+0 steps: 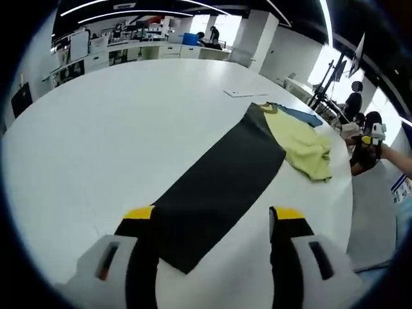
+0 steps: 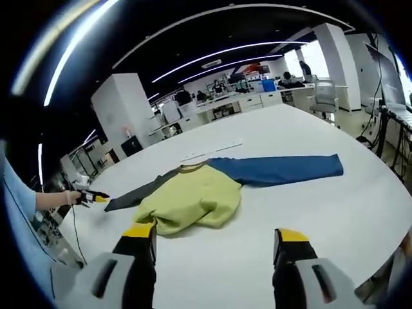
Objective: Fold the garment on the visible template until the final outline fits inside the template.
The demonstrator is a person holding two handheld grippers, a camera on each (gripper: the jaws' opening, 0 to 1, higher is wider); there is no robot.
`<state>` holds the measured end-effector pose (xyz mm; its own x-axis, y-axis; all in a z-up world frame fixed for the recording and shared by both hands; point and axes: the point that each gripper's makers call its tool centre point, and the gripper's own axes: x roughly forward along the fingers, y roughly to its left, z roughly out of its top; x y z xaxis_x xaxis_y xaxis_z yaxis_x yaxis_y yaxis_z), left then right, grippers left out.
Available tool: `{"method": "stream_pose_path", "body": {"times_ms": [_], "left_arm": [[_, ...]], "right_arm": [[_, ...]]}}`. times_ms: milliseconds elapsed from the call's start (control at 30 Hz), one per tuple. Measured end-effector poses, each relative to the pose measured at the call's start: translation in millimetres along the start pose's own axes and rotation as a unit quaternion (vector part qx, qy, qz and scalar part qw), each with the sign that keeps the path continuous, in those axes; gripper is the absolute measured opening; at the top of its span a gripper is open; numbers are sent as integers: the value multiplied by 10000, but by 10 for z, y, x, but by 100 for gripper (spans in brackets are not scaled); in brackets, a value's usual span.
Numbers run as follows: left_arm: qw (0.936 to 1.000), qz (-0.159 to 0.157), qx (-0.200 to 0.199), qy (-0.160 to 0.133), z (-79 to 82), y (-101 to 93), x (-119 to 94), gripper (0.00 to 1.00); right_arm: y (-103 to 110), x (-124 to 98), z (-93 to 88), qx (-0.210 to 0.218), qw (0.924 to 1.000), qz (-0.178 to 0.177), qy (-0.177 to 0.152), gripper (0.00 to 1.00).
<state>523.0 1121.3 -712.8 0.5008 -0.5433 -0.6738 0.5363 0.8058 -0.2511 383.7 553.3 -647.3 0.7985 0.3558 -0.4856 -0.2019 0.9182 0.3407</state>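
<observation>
Yellow-green garment (image 2: pixel 190 199) lies on the table (image 2: pixel 335 212) just ahead of the right tool (image 2: pixel 215 241), jaws apart.

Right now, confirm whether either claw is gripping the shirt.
No. In the right gripper view the right claw stands open over bare table, short of the yellow shirt.

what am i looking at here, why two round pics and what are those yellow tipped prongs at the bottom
A person holds a hand-held gripper in each hand, and each one carries a fisheye camera, so you get two round pictures. The prongs are jaws: the left hand-held gripper in the left gripper view, the right hand-held gripper in the right gripper view. Both stand open and hold nothing. On the white table lies a garment with a yellow-green body, one dark sleeve and one blue sleeve, both spread out. A thin white strip lies on the table beyond it.
</observation>
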Motion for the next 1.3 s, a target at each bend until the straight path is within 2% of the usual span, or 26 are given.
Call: {"method": "stream_pose_path", "body": {"times_ms": [167,367,533,733,900,1067,1300], "left_arm": [[10000,-19,-26,-2,-17,-138,-18,67],[9999,-63,-78,-116,-23,-388,-73,64],[9994,-103,-135,-299,-29,-662,-124,63],[9992,-183,-139,-317,-50,-989,-118,62],[9991,-184,-135,-362,-38,-1259,-78,61],[9990,-174,-119,-387,-27,-1590,-4,60],[9992,-147,-66,-363,-21,-1935,156,58]], "right_arm": [[-27,-2,-8,16,10000,65,-10,74],[-108,2,-47,-48,9997,170,163,74],[-157,40,-19,-104,9992,311,225,74],[-191,74,-9,-134,9983,519,236,73],[-241,57,-32,-213,9965,738,324,73],[-407,19,-4,-239,9952,890,339,72],[-630,-51,24,-300,9932,1069,355,72]]}}
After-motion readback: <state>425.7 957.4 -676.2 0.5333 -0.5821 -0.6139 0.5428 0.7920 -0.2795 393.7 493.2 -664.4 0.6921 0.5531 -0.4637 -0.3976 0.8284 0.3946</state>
